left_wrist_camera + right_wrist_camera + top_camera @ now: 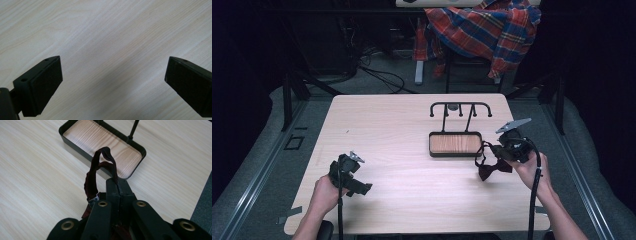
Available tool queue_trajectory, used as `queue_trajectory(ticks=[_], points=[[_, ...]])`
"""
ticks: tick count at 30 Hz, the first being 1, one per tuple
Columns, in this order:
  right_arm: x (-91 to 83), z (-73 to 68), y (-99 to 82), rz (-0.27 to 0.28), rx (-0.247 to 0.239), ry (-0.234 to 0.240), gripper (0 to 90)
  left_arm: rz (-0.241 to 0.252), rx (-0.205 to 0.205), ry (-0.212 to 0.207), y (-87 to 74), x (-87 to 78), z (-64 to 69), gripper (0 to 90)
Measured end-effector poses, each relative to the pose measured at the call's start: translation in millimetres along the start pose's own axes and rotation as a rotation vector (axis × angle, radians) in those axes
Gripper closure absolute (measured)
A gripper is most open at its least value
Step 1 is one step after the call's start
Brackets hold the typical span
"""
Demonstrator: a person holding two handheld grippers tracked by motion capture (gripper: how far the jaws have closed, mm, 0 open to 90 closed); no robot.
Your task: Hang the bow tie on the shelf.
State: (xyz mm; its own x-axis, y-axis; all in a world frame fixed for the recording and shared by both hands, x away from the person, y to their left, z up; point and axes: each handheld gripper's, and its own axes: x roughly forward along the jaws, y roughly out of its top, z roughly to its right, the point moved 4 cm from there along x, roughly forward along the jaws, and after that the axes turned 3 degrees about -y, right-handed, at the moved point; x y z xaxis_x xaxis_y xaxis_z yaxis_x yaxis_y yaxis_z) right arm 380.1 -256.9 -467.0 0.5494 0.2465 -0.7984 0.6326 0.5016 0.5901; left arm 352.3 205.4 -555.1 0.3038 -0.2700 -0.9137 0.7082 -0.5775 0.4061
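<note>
Right gripper view shows the right gripper (117,186) clamped on a bow tie (93,176), probably bound for the rack (75,125), while the left gripper (112,75) idles wide open.

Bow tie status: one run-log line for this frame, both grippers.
left gripper: open, over bare table | right gripper: shut on bow tie strap | bow tie: right of stand tray, not hung
</note>
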Motion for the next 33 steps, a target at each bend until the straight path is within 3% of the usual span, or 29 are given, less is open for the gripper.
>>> queue_trajectory(ticks=[10,33], points=[[-11.3,10.5,11.3,0.048,0.022,-0.025,89.7,0.001,0.000,0.000,-0.7,-1.1,0.0,1.3],[-16.8,31.4,33.0,0.108,0.046,-0.068,89.7,-0.003,0.013,0.004,-0.4,-0.6,2.6,1.2]])
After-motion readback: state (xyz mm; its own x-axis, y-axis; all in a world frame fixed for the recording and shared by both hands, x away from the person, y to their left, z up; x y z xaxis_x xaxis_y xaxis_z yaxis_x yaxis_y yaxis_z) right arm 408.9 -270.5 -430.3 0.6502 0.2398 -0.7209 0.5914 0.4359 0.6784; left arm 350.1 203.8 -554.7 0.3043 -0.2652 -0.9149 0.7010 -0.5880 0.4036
